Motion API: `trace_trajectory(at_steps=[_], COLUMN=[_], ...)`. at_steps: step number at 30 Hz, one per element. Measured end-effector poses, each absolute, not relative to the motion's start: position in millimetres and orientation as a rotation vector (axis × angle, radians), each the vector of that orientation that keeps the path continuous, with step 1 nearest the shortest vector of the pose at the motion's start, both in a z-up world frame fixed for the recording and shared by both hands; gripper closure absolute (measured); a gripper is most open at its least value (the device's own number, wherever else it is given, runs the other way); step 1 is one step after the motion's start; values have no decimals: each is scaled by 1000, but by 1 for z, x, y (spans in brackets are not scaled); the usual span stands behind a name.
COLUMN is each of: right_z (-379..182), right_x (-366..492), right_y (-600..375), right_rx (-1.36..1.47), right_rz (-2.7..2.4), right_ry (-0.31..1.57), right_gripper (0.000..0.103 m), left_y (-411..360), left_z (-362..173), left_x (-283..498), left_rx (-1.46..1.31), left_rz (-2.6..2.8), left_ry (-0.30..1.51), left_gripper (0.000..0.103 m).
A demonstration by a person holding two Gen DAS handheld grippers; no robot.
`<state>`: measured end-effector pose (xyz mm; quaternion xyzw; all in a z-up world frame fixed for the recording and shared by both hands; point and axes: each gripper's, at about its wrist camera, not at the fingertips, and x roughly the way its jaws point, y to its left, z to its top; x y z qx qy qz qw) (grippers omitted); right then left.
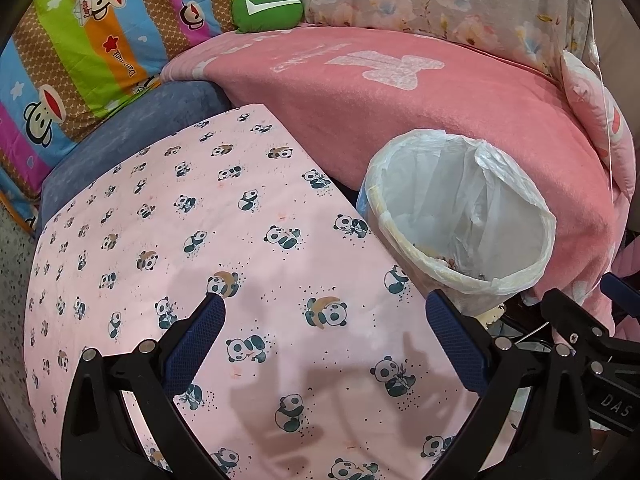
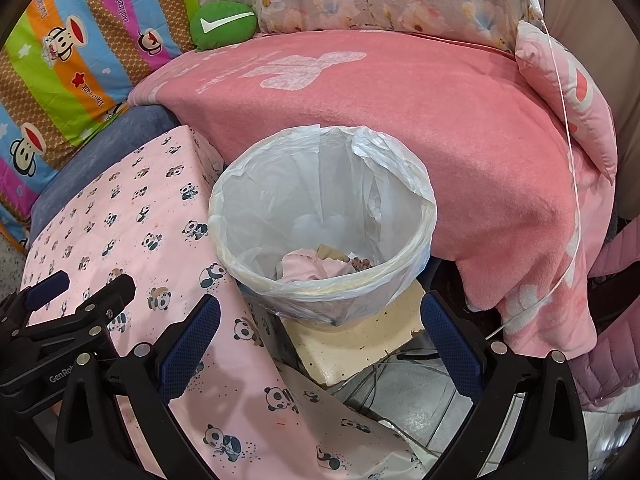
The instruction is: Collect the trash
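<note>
1. A pale pink cloth (image 1: 248, 264) printed with small black-and-white pandas is seen in the near left.
2. A translucent white bag (image 2: 320, 200) lines the trash bin, whose rim is cream.
3. Crumpled pale pink scraps (image 2: 308, 268) are seen at the bin's bottom.
4. A salmon-pink blanket (image 2: 420, 120) with a faint white figure is spread at the far right.
5. A striped quilt (image 1: 92, 40) in orange, green, blue and magenta, with cartoon monkeys, is seen far left.
6. A green cushion (image 1: 268, 8) bears a white tick.
7. Both claws are black with dark blue pads (image 1: 196, 344).
</note>
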<state>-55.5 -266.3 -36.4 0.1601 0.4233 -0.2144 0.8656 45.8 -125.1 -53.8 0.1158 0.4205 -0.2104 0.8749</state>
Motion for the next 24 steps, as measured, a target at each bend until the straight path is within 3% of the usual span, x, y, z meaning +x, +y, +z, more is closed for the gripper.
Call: trace_trajectory(at_steps=[24], right_z=[-34], right_x=[-57], right_y=[-268], right_rx=[336], right_rz=[-457], right_ry=[887], right_gripper=[5], left_y=[-125], left_z=[-57], left_x=[50], left_rx=[249], left_rz=[-440], left_ry=[908], left_gripper=[7])
